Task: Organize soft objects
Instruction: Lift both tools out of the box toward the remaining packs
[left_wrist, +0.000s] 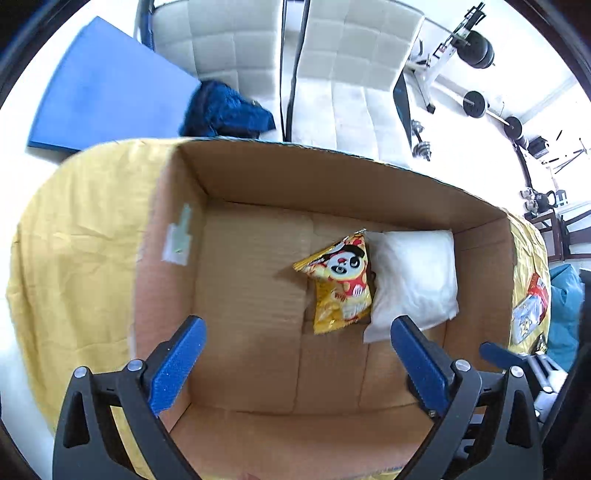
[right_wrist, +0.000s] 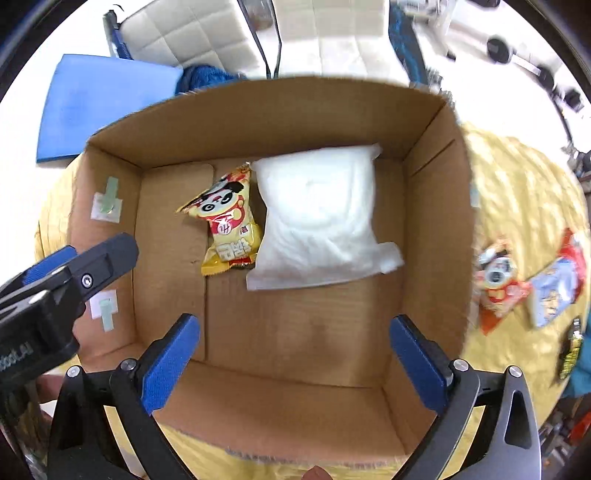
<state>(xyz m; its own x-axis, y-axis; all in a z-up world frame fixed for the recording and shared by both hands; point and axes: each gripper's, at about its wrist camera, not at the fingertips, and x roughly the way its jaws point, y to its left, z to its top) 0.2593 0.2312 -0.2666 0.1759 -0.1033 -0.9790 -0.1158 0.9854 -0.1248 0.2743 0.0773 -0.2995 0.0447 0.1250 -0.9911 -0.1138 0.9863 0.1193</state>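
Hovering over the open brown corrugated cardboard box (right_wrist: 436, 206), the left gripper (left_wrist: 297, 338) stood with its blue ribbed pads wide apart and nothing between them. On the box floor lay a crinkly yellow foil snack packet with a panda print (right_wrist: 229, 221), touching the puffy white plastic-wrapped pillow pack (right_wrist: 321, 218) at its right. Both looked light and yielding; I judged the slick foil best pinched at a crimped end seam. The right gripper (right_wrist: 295, 339) was equally spread and empty. Further right, on the wrinkled yellow tablecloth (right_wrist: 517, 177), lay an orange-red snack packet (right_wrist: 498, 284) and a pale blue-and-red pouch (right_wrist: 557, 288), both outside the box.
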